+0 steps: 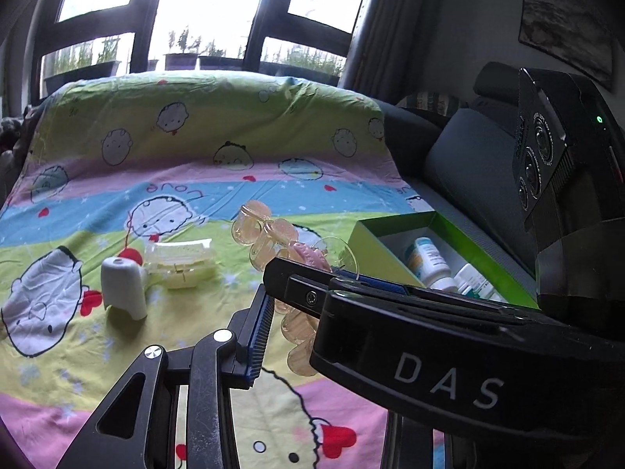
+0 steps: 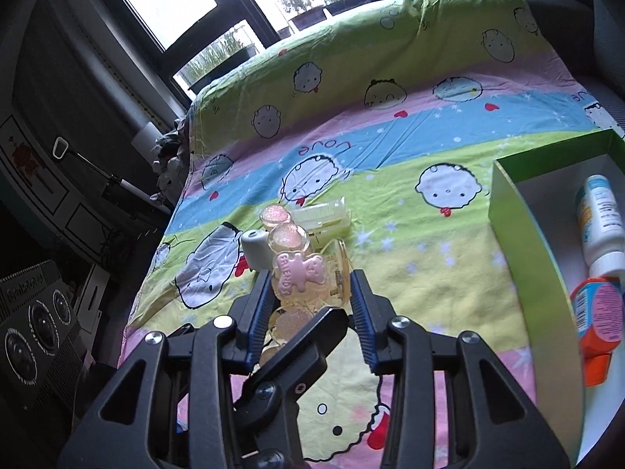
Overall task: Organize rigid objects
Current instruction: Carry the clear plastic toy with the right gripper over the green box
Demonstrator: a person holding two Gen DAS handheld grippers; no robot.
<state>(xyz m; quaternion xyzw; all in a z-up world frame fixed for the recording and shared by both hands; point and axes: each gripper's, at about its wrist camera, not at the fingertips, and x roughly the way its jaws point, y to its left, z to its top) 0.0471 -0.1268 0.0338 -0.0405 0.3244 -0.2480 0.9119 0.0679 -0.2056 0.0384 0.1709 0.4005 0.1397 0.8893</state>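
Observation:
A clear yellowish plastic hair clip with a pink bear charm [image 2: 297, 273] is held above the cartoon bedsheet. My right gripper [image 2: 310, 293] has it between its blue pads and looks closed on it. My left gripper [image 1: 304, 293] also has the clip [image 1: 273, 234] between its fingers; the right gripper's black body crosses in front and hides one left finger. A white plastic piece [image 1: 123, 287] and a clear plastic case [image 1: 181, 264] lie on the sheet to the left. A green open box [image 1: 394, 226] holding bottles stands at the right.
The box holds a white bottle [image 2: 601, 219] and an orange-capped container [image 2: 597, 320]. A dark sofa cushion [image 1: 468, 164] lies behind the box. Windows with plant pots are at the back. The sheet [image 2: 429, 258] covers a raised surface.

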